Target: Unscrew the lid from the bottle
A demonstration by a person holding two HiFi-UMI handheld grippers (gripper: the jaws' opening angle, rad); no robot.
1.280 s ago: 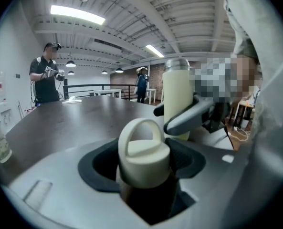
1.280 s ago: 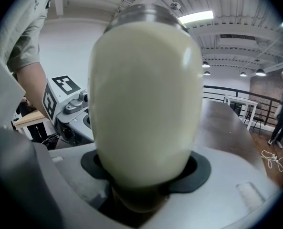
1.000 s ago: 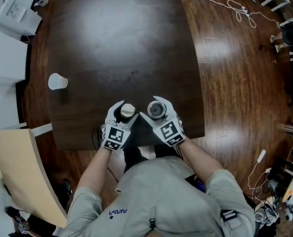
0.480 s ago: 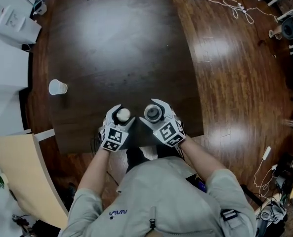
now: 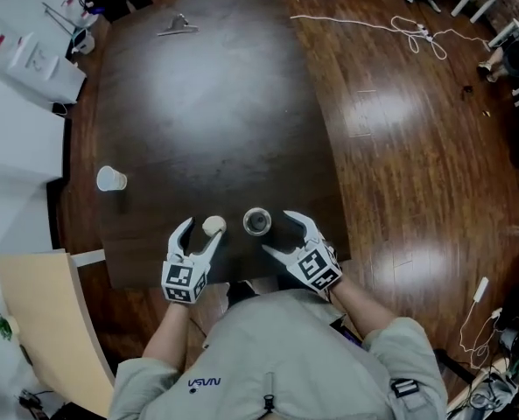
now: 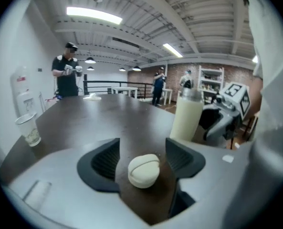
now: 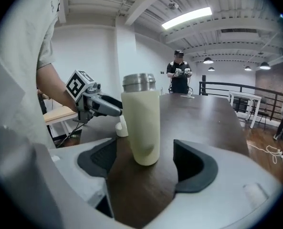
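A cream bottle (image 5: 257,222) with an open steel neck stands upright near the table's front edge. Its cream lid (image 5: 213,226) lies on the table just left of it. My left gripper (image 5: 200,233) is open; in the left gripper view the lid (image 6: 143,170) rests between the pads with a gap on each side. My right gripper (image 5: 284,234) sits just right of the bottle. In the right gripper view the bottle (image 7: 141,123) stands just ahead of the jaws (image 7: 146,163), which are opening and do not touch it.
A paper cup (image 5: 111,179) stands at the dark table's (image 5: 215,103) left edge. A metal clip (image 5: 178,26) lies at the far end. A white cable (image 5: 390,23) trails over the wood floor to the right. People stand far behind the table.
Both grippers have drawn back toward the person. The lid and the bottle, earlier inside the jaws, now rest free on the table. The right jaws stand wider.
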